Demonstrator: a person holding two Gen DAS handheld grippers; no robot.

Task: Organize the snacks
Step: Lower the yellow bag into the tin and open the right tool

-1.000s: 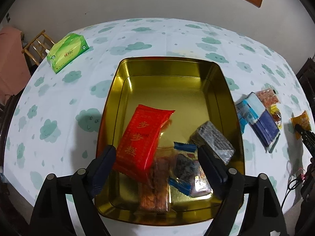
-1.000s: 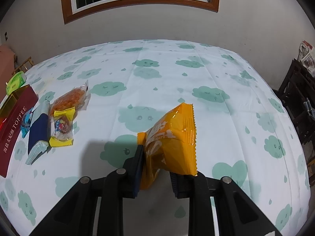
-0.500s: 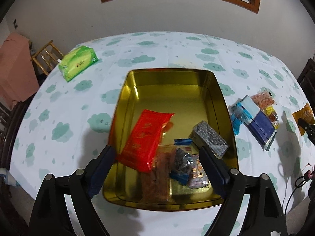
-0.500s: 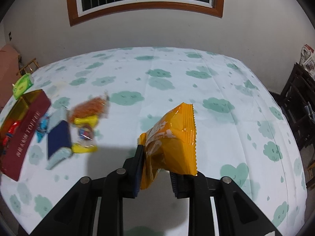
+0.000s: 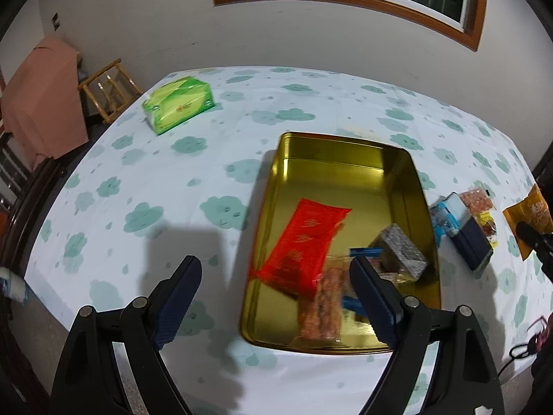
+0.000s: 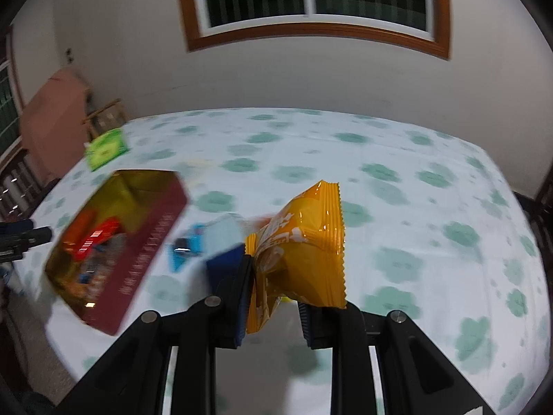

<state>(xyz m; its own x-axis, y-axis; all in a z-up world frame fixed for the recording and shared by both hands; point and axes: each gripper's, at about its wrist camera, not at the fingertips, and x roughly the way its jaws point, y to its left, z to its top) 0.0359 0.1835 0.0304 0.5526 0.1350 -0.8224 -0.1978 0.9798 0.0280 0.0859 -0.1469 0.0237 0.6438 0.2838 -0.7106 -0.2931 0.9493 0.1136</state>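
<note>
A crinkled orange foil snack packet (image 6: 304, 242) is held upright, clamped between the jaws of the right gripper (image 6: 276, 297) above the cloud-patterned white tablecloth (image 6: 414, 207). The left gripper (image 5: 273, 297) is held with jaws wide apart, empty, beside the gold rectangular tin (image 5: 345, 159), in which a red snack packet (image 5: 304, 238) lies among other snacks.
</note>
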